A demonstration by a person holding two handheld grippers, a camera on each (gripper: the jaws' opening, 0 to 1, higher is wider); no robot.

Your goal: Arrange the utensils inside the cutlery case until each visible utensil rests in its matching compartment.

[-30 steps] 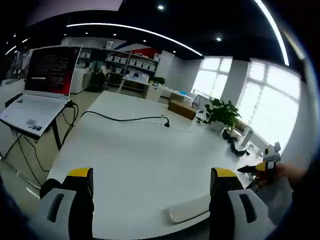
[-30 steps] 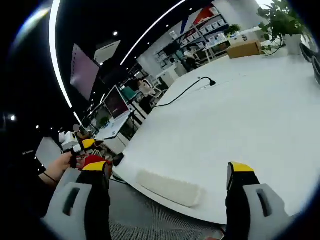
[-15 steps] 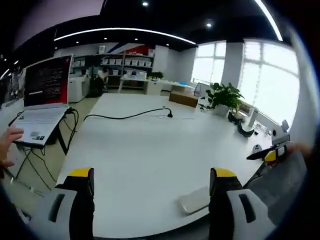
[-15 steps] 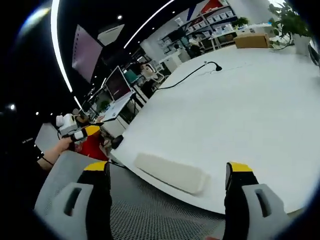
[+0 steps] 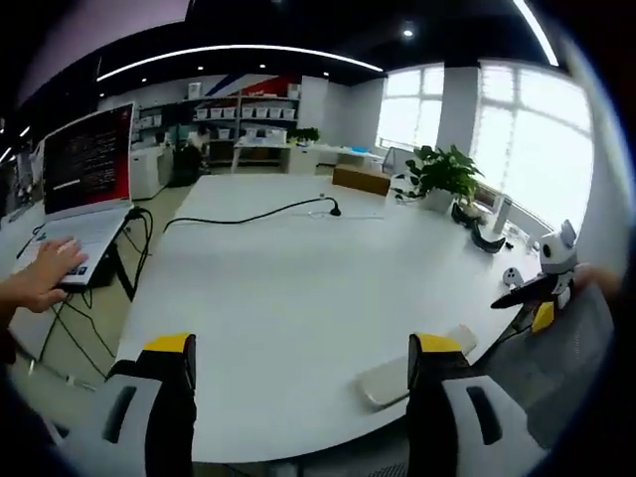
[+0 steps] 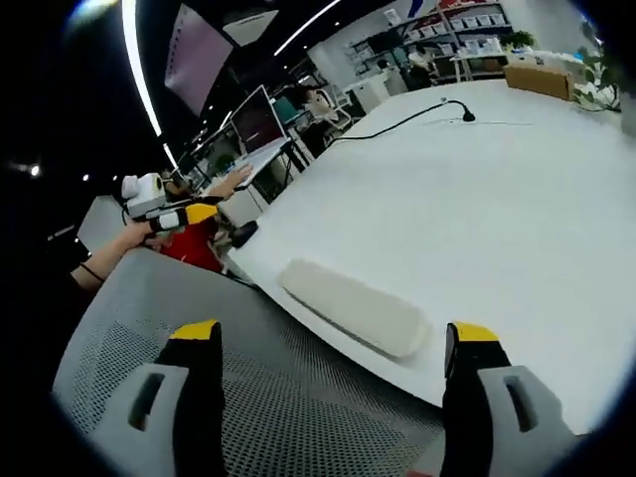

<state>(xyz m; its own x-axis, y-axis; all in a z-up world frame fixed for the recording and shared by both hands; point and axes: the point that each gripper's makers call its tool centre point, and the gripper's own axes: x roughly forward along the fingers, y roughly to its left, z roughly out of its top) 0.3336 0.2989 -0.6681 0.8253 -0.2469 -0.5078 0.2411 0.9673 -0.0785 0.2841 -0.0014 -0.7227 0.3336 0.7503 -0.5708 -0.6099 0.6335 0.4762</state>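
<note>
A long white closed case [image 5: 407,369] lies on the white table [image 5: 298,288] close to its near edge, and it appears again as the case [image 6: 353,309] in the right gripper view. My left gripper [image 5: 298,360] is open and empty, held back from the table edge, with the case just left of its right jaw. My right gripper [image 6: 333,345] is also open and empty, above a grey mesh chair back [image 6: 248,397], short of the case. Off to the left in that view a hand holds the left gripper [image 6: 177,213]. The right gripper [image 5: 545,288] shows at the right edge.
A black cable [image 5: 248,214] runs across the far half of the table. A laptop [image 5: 84,169] stands on a side stand at the left, with a person's hand [image 5: 45,283] on it. A potted plant [image 5: 437,174] and cardboard box [image 5: 360,179] sit at the far side.
Both views have drawn back from the table; the mesh chair back now lies under my right gripper. A hand has come onto the laptop. The case has stayed put.
</note>
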